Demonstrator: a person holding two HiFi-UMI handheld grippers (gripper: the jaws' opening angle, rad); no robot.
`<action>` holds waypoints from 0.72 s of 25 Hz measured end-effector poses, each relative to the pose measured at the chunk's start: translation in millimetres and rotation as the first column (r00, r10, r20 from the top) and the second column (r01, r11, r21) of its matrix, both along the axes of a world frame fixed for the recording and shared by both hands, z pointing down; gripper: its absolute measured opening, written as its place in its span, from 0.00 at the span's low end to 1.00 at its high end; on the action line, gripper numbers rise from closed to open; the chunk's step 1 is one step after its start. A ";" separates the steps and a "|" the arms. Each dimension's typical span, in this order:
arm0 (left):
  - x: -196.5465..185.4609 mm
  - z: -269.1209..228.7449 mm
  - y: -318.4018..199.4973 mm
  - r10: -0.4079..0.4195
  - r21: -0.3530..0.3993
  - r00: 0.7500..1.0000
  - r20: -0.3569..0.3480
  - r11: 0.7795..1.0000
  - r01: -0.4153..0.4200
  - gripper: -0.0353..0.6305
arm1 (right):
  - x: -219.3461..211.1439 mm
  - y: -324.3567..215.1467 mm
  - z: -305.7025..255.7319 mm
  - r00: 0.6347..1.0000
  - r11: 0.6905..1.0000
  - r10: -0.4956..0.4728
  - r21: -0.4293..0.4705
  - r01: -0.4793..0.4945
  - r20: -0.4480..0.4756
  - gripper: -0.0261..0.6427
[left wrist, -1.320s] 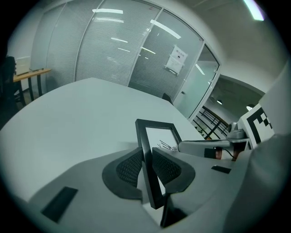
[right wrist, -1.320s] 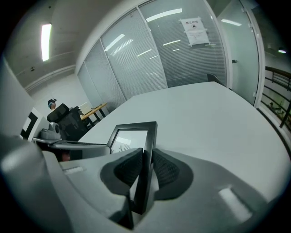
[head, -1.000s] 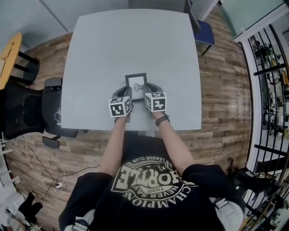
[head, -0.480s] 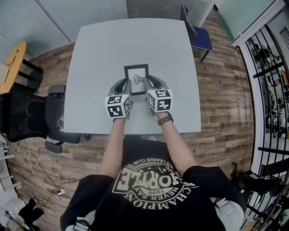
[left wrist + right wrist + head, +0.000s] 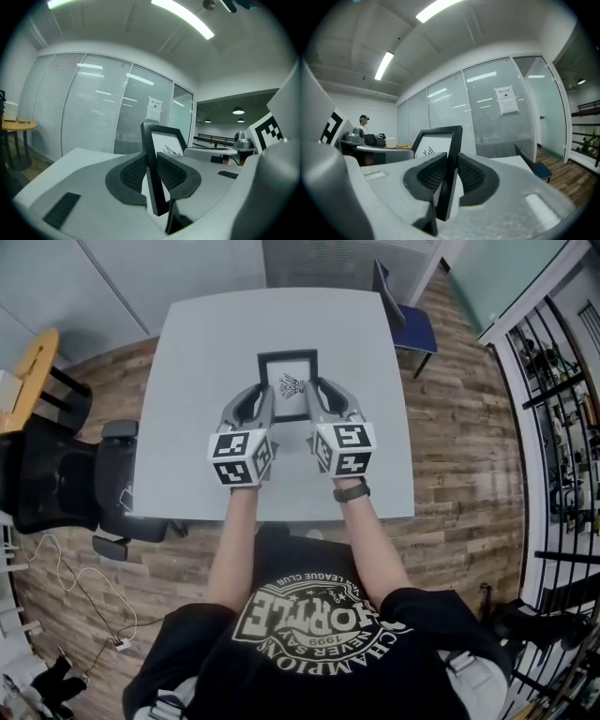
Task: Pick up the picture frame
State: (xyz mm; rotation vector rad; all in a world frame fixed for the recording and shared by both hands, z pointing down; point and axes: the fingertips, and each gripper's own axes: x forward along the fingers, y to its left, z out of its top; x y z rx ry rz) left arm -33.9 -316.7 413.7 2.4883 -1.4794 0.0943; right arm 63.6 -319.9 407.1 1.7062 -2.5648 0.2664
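Observation:
The black picture frame (image 5: pixel 287 381) with a white print hangs in the air above the grey table (image 5: pixel 197 352), held by its two side edges. My left gripper (image 5: pixel 264 401) is shut on the frame's left edge (image 5: pixel 151 173), whose dark bar is pinched between the ribbed pads (image 5: pixel 132 172). My right gripper (image 5: pixel 312 397) is shut on the frame's right edge (image 5: pixel 449 173) in the same way. Both grippers point nearly level, so the gripper views look out across the room with the frame (image 5: pixel 436 140) standing upright in front.
A black office chair (image 5: pixel 66 474) stands left of the table and a blue chair (image 5: pixel 403 320) at its far right corner. A yellow round table (image 5: pixel 23 362) is at the far left, a black metal rack (image 5: pixel 562 409) on the right. Glass partition walls (image 5: pixel 93 108) lie ahead.
Both grippers have risen together with the frame held between them, lifting it off the table. The grippers loom larger in the head view and the frame has tilted upright.

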 end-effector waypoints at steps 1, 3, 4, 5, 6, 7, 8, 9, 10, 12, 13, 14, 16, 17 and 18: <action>1.1 -7.8 2.6 0.001 0.015 1.000 -0.005 1.000 -0.001 0.16 | 1.1 3.0 -8.8 1.000 1.000 0.002 0.019 -0.002 -0.007 0.14; 3.6 -23.3 6.8 0.004 0.047 1.000 -0.014 0.999 -0.003 0.16 | 4.0 7.7 -25.6 1.000 0.999 0.007 0.053 -0.007 -0.007 0.14; 4.8 -31.1 8.2 0.006 0.063 1.000 -0.016 0.998 -0.005 0.16 | 5.3 9.4 -33.6 1.000 0.998 0.009 0.068 -0.009 -0.001 0.14; 5.9 -38.8 9.2 0.008 0.080 1.000 -0.016 0.997 -0.006 0.16 | 6.7 10.9 -41.4 1.000 0.996 0.012 0.084 -0.012 0.005 0.14; 7.2 -46.5 9.8 0.010 0.097 1.000 -0.015 0.995 -0.009 0.16 | 8.2 12.0 -49.0 1.000 0.995 0.015 0.100 -0.016 0.011 0.14; 8.8 -54.0 10.4 0.013 0.114 1.000 -0.013 0.993 -0.011 0.16 | 10.0 13.2 -56.4 1.000 0.993 0.018 0.117 -0.020 0.016 0.14; 10.7 -61.0 11.6 0.016 0.129 1.000 -0.012 0.992 -0.015 0.16 | 12.0 14.8 -63.2 1.000 0.991 0.021 0.132 -0.024 0.020 0.14; 12.7 -67.3 13.5 0.021 0.142 1.000 -0.012 0.990 -0.019 0.16 | 14.1 17.2 -69.4 0.999 0.989 0.023 0.146 -0.027 0.025 0.14; 14.6 -73.3 15.8 0.025 0.153 1.000 -0.013 0.988 -0.022 0.16 | 16.2 19.9 -75.2 0.999 0.987 0.025 0.157 -0.029 0.029 0.14; 17.9 -85.1 20.6 0.028 0.178 1.000 -0.009 0.984 -0.026 0.16 | 19.7 25.2 -86.4 0.999 0.984 0.027 0.177 -0.032 0.034 0.14; 19.0 -90.8 22.8 0.028 0.190 1.000 -0.004 0.981 -0.027 0.16 | 20.8 27.3 -91.7 0.999 0.982 0.026 0.184 -0.033 0.036 0.14; 20.0 -96.2 24.7 0.029 0.203 1.000 -0.001 0.979 -0.028 0.16 | 21.9 29.1 -96.6 0.999 0.981 0.026 0.192 -0.033 0.039 0.14; 22.2 -105.8 27.7 0.032 0.226 0.999 0.004 0.974 -0.032 0.16 | 24.2 32.1 -105.3 0.999 0.977 0.025 0.209 -0.034 0.047 0.14; 23.4 -109.6 28.8 0.033 0.237 0.999 0.006 0.971 -0.033 0.16 | 25.6 33.4 -108.9 0.998 0.975 0.027 0.217 -0.037 0.049 0.14; 24.5 -112.4 29.7 0.034 0.248 0.999 0.007 0.968 -0.034 0.16 | 26.7 34.7 -111.5 0.998 0.973 0.029 0.226 -0.040 0.051 0.14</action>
